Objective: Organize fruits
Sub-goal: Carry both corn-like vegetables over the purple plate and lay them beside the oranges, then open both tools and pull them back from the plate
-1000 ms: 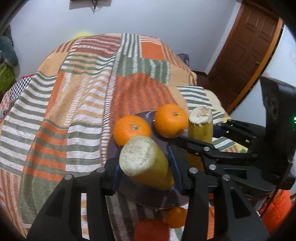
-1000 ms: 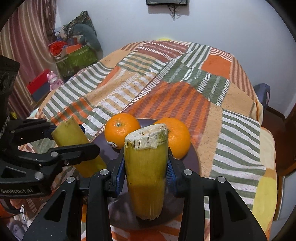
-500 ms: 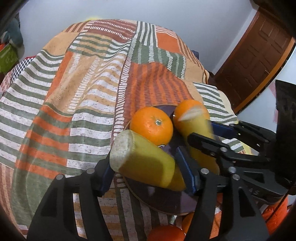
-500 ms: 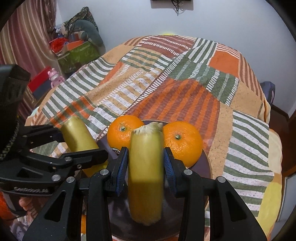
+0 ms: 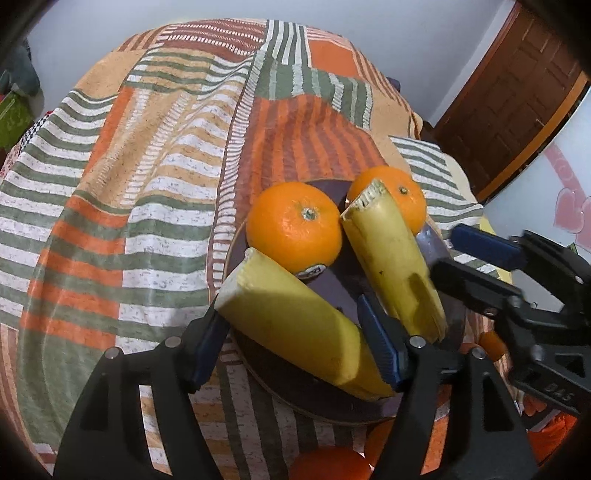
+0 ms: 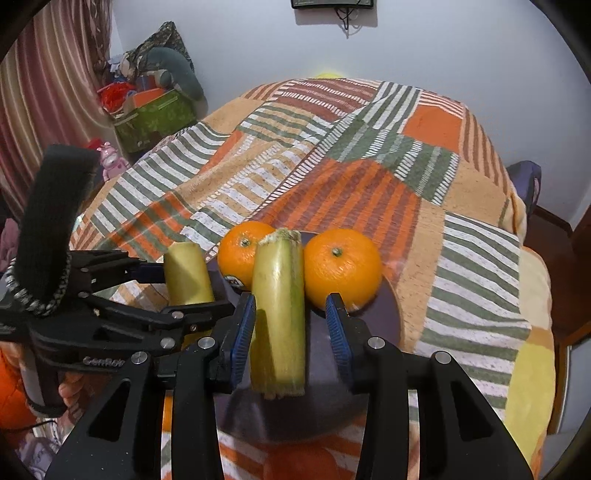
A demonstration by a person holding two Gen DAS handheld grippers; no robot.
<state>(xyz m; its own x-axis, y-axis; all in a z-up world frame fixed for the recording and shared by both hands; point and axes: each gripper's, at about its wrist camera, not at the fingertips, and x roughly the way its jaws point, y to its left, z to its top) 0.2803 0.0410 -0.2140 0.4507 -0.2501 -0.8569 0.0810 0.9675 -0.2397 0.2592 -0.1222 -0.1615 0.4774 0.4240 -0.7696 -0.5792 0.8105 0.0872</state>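
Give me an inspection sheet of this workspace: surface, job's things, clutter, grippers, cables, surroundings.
Surface: striped blanket; dark plate on it.
Job's things: two oranges and two yellow cut stalk pieces lie on the plate; more oranges at the near edge, off it.
Clutter: green box of oddments, pink toy, both off the blanket.
Grippers: left gripper open, jaws have just been opening, one stalk piece between them; right gripper open around the other, gap at one pad.
Cables: cord hanging below a wall device.
Surroundings: wooden door, curtain, pale wall.
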